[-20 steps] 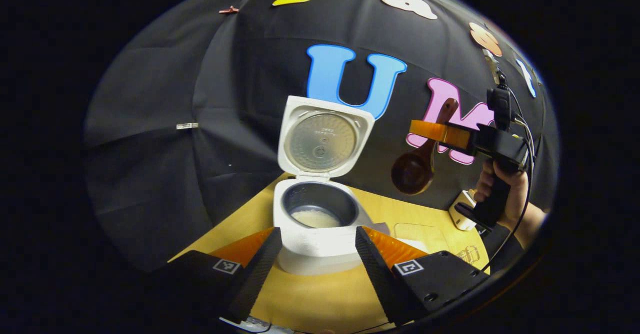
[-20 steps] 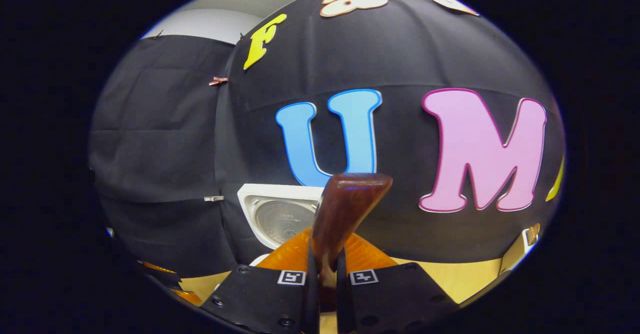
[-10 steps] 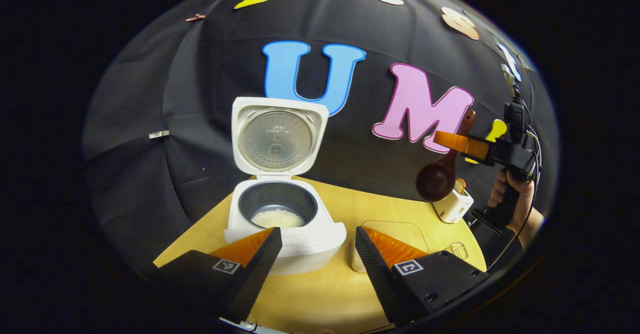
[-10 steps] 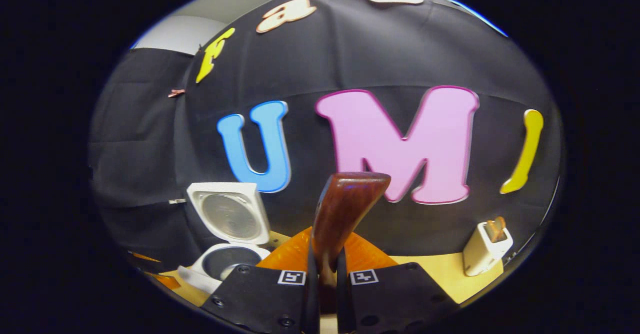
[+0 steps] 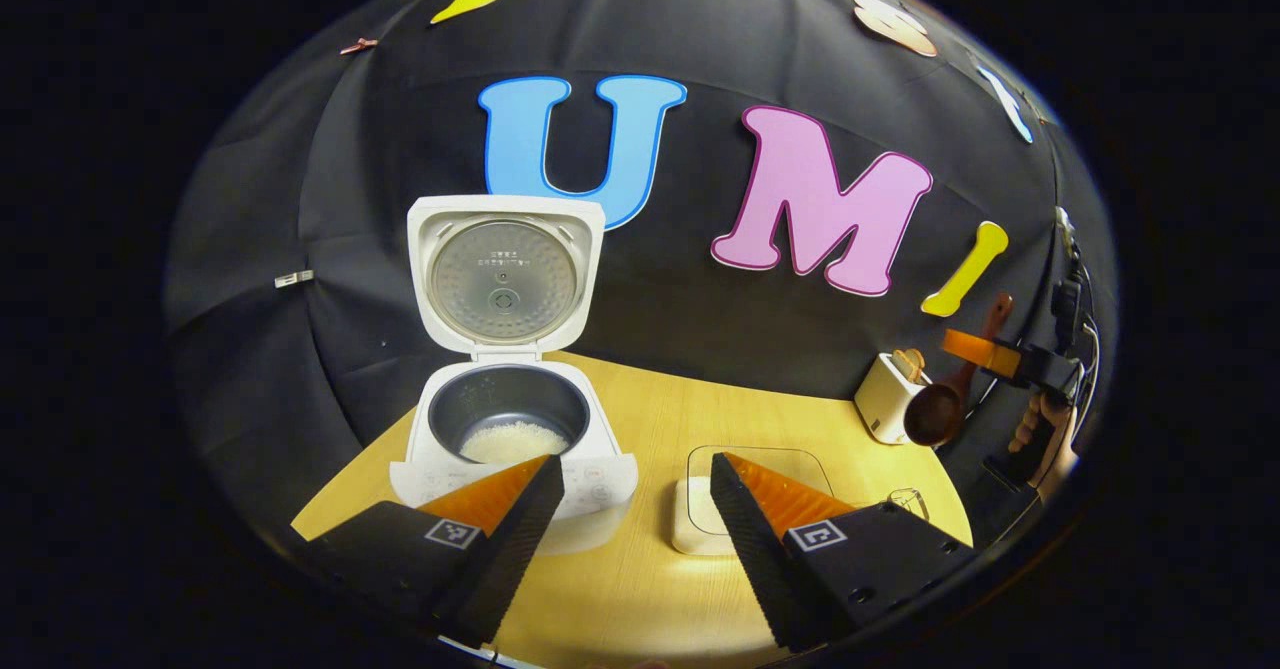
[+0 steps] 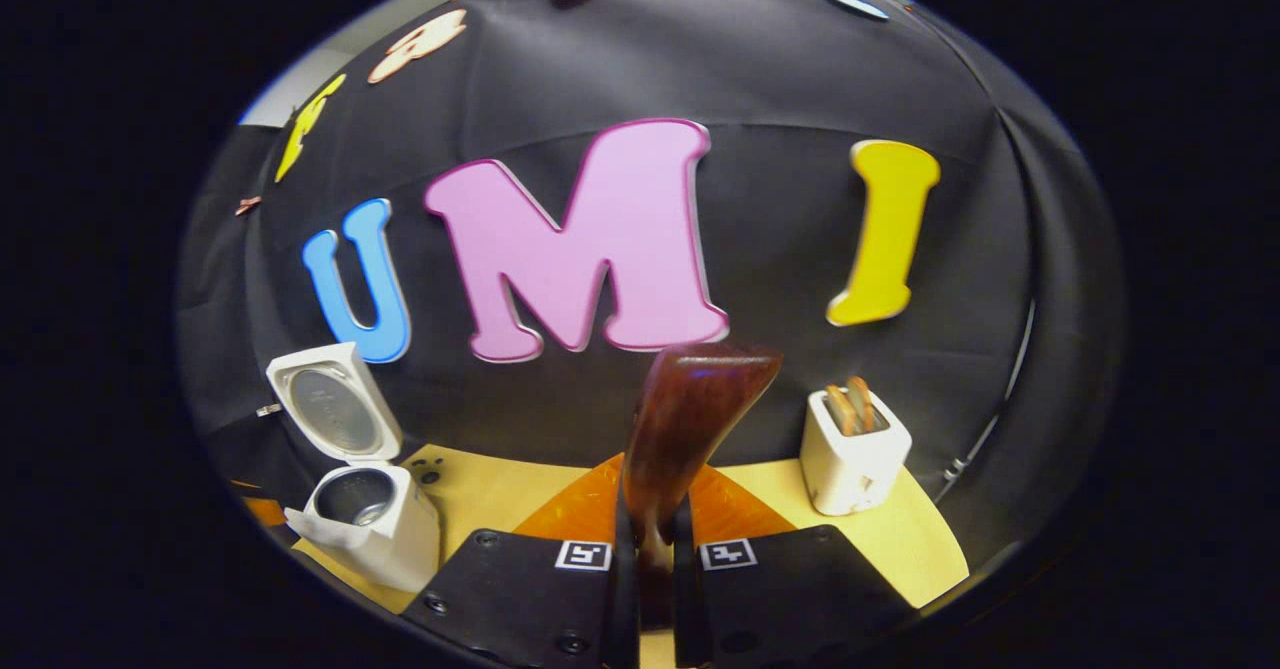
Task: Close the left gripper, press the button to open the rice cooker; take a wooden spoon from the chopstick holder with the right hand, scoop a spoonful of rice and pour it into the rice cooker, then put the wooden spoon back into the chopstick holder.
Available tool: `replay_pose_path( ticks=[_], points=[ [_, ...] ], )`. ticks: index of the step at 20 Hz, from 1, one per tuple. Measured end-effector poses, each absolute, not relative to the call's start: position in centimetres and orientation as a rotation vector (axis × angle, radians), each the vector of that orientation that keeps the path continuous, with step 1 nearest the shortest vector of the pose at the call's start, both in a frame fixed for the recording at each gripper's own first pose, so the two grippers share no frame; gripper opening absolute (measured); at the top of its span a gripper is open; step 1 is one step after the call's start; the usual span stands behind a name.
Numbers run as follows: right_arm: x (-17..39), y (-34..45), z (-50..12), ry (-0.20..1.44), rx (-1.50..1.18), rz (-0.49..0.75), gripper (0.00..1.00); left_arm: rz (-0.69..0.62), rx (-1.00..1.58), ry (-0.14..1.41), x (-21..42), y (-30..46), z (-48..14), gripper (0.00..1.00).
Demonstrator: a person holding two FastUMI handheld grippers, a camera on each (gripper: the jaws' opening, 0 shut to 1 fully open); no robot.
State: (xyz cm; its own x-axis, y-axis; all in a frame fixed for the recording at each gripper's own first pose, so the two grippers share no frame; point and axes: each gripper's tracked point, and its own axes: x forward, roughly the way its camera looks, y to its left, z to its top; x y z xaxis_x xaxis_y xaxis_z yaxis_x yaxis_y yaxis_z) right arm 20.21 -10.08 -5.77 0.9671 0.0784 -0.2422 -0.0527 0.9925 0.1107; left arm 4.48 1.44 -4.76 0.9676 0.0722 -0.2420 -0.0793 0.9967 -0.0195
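1. Swinging away from the rice cooker, the right gripper has carried the wooden spoon over toward the right end of the tabletop; a second ago the spoon hung close beside the raised lid, and now, in the left gripper view, its bowl hangs just beside the white chopstick holder.
2. Both fingers of the right gripper are pinched onto the spoon's handle, which rises upright between them in the right gripper view. The chopstick holder stands near the back right corner of the tabletop, ahead and slightly right of the handle, with other wooden utensils standing in it.
3. The left gripper is spread wide and holds nothing; it has drawn back from the cooker, which sits toward the left of the tabletop with its lid up and white rice in the pot.
4. A clear container lies near the front edge, partly behind the left gripper's finger.
5. Judging from this, the pouring looks finished, and returning the spoon to the holder is the step in hand.
6. The spoon bowl looks dark and empty from here, though it is small and hard to read for sure.
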Motion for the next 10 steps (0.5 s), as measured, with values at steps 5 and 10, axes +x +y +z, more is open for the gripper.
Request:
replay_pose_path(
  ticks=[5,10],
  points=[
    [17.9,-15.9,-11.2,0.340,0.171,-0.044,0.17,0.088,-0.017,0.257,5.5,0.4,-4.7,0.96],
    [15.9,-18.2,-15.7,0.394,0.178,-0.092,0.18,0.064,0.024,0.288,5.9,-1.5,-5.5,0.96]
  ],
)
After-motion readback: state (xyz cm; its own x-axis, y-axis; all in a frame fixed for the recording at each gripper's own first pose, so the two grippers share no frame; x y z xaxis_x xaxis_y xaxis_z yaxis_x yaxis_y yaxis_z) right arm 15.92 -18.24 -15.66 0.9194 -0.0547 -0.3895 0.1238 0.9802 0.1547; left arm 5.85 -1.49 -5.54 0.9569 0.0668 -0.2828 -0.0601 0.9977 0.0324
